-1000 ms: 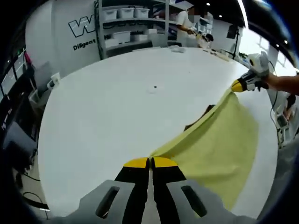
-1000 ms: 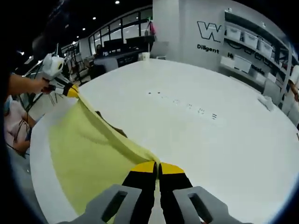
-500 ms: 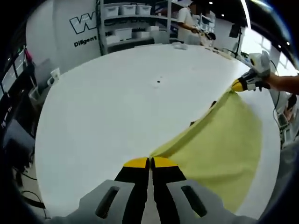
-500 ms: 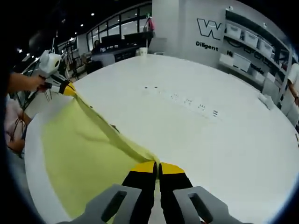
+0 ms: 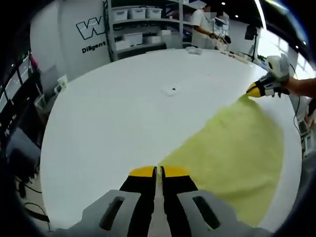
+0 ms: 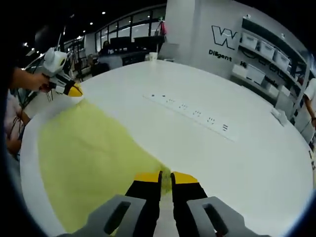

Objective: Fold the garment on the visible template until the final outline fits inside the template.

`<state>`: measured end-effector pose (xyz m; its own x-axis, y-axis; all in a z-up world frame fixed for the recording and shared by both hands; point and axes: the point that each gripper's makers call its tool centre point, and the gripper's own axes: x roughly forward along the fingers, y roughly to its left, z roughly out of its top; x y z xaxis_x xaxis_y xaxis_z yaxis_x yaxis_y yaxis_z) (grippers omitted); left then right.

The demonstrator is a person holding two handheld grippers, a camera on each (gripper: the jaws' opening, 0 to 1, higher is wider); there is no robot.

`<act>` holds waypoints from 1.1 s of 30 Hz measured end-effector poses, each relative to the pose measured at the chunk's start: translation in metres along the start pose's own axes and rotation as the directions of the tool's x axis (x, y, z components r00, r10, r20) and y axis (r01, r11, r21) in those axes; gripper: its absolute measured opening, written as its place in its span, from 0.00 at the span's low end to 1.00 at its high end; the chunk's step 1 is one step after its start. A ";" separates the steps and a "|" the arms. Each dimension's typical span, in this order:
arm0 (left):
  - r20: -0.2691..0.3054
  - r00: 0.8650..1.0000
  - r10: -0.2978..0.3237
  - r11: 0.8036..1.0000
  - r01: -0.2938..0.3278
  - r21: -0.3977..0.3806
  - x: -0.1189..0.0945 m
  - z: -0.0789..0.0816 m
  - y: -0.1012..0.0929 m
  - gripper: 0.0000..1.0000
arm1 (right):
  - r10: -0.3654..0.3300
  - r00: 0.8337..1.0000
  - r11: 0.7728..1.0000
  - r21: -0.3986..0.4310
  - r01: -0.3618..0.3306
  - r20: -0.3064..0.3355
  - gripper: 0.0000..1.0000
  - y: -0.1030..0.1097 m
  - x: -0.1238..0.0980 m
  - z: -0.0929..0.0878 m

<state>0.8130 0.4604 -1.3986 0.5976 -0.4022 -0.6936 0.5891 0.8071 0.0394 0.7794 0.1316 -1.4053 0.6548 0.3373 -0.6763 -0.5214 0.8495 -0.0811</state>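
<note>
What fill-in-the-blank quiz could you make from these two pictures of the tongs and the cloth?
1. The cloth held by both tongs is ____ in colour.
2. It lies on a ____ table.
3. The left tongs are ____ on the cloth's edge.
4. The long white strip on the table is a ____.

Missing words: yellow; white; shut; power strip

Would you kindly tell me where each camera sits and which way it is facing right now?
Left gripper view: rides the left hand-held gripper, looking along its jaws over the yellow garment toward the right hand-held gripper and the person's forearm.
Right gripper view: rides the right hand-held gripper, facing across the garment to the left one, past a power strip.
Shared: garment, white table, both grippers.
</note>
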 end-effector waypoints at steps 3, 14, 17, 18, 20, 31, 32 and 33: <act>0.013 1.000 -0.011 1.000 0.011 -0.001 0.000 0.001 -0.004 0.14 | 0.022 1.000 1.000 -0.011 -0.022 0.009 0.05 0.007 0.001 -0.002; 0.016 0.987 -0.162 0.986 0.161 0.048 0.018 0.000 -0.052 0.25 | 0.145 0.989 0.987 -0.069 -0.143 0.025 0.22 0.048 0.018 0.006; 0.015 0.985 -0.169 0.984 0.169 0.050 0.020 -0.001 -0.057 0.26 | 0.157 0.987 0.985 -0.070 -0.155 0.028 0.22 0.053 0.023 0.008; 0.015 0.984 -0.175 0.983 0.174 0.051 0.021 -0.001 -0.058 0.26 | 0.159 0.987 0.985 -0.070 -0.157 0.028 0.22 0.053 0.026 0.009; 0.011 0.983 -0.182 0.982 0.181 0.047 0.023 -0.002 -0.059 0.27 | 0.163 0.986 0.985 -0.060 -0.161 0.025 0.22 0.053 0.030 0.009; -0.036 0.983 -0.178 0.982 0.180 0.051 0.032 -0.015 -0.061 0.00 | 0.162 0.987 0.985 -0.058 -0.163 -0.018 0.00 0.063 0.040 0.000; -0.037 0.983 -0.181 0.983 0.182 0.031 0.031 -0.015 -0.060 0.00 | 0.154 0.988 0.986 -0.058 -0.154 -0.014 0.00 0.062 0.041 0.000; -0.039 0.983 -0.180 0.983 0.182 0.036 0.031 -0.014 -0.059 0.00 | 0.157 0.988 0.986 -0.052 -0.158 -0.011 0.00 0.062 0.041 0.000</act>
<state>0.7892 0.4066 -1.4328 0.4598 -0.5241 -0.7169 0.7071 0.7045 -0.0615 0.7738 0.1980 -1.4382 0.5585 0.4621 -0.6888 -0.6455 0.7637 -0.0111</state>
